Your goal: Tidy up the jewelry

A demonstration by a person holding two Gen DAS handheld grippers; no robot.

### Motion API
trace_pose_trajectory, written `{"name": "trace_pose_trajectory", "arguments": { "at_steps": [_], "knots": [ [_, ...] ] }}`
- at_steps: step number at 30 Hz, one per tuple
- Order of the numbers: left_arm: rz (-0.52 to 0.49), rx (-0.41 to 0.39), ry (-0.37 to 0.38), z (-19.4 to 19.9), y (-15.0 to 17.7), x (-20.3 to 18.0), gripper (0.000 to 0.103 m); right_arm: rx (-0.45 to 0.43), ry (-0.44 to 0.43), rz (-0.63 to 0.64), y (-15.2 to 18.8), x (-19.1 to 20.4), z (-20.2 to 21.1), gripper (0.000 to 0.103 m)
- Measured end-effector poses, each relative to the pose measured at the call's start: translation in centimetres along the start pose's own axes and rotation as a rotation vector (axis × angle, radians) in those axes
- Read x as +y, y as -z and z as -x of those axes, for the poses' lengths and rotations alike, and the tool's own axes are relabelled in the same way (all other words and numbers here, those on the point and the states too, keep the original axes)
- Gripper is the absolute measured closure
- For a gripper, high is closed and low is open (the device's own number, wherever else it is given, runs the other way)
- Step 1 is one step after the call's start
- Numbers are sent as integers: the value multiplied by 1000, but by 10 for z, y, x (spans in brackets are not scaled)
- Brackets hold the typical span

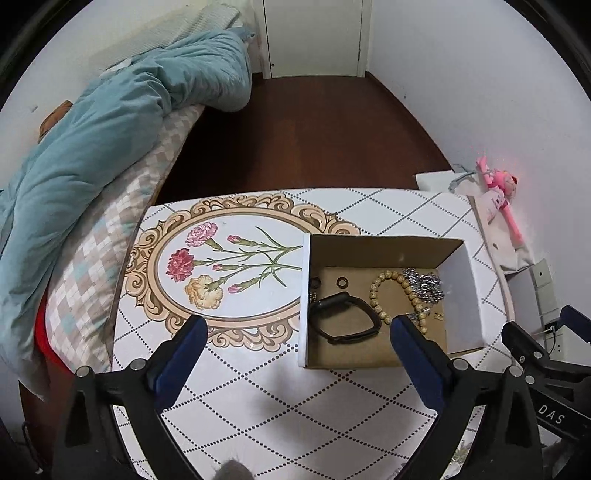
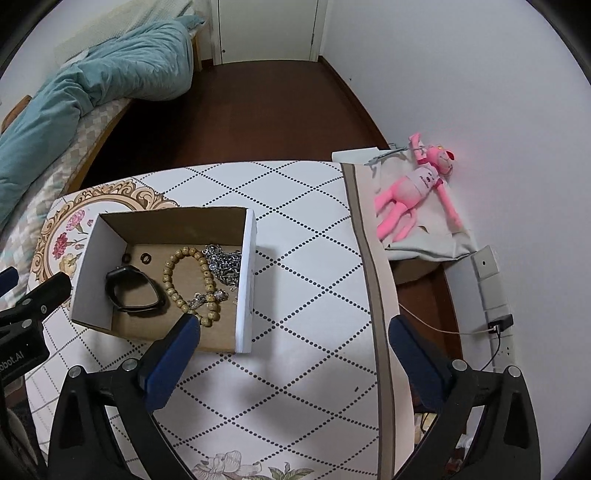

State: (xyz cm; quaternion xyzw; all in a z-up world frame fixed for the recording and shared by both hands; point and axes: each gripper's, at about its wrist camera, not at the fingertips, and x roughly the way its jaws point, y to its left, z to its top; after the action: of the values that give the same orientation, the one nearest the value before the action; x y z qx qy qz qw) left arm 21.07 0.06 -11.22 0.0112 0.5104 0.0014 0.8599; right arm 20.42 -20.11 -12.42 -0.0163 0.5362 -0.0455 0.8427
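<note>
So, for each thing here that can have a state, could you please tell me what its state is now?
Left tongs: open, empty, above the table.
Right tongs: open, empty.
Cardboard box: open on top, upright on the table.
Black wristband: lying flat in the box.
Wooden bead bracelet: lying in the box, beside the wristband.
Silver chain: piled in the box.
Door: shut.
Pink plush toy: lying down, off the table.

An open cardboard box [image 2: 162, 273] sits near the desk's [image 2: 303, 295] left edge, holding a black wristband [image 2: 133, 291], a tan wooden bead bracelet [image 2: 192, 280] and a silver chain [image 2: 223, 264]. The right gripper [image 2: 291, 332] hovers spread wide beside it.
</note>
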Motion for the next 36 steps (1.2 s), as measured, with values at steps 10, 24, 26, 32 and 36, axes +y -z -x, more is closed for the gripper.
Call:
{"name": "trace_pose_trajectory", "arguments": {
  "at_steps": [10,24,26,32,36],
  "knots": [
    [27,-102,28,74,16,2,2,-123,6,-22,21,-8,80,0],
    [31,-226,55,184,60,10,2,-325,16,-18,70,-9,219,0],
    [33,-234,50,195,66,12,2,-344,15,-18,76,-9,233,0],
    [31,-250,46,219,80,15,2,-361,3,-9,92,-9,259,0],
    [39,-235,41,222,79,16,2,-350,-14,-3,96,-9,265,0]
  ]
}}
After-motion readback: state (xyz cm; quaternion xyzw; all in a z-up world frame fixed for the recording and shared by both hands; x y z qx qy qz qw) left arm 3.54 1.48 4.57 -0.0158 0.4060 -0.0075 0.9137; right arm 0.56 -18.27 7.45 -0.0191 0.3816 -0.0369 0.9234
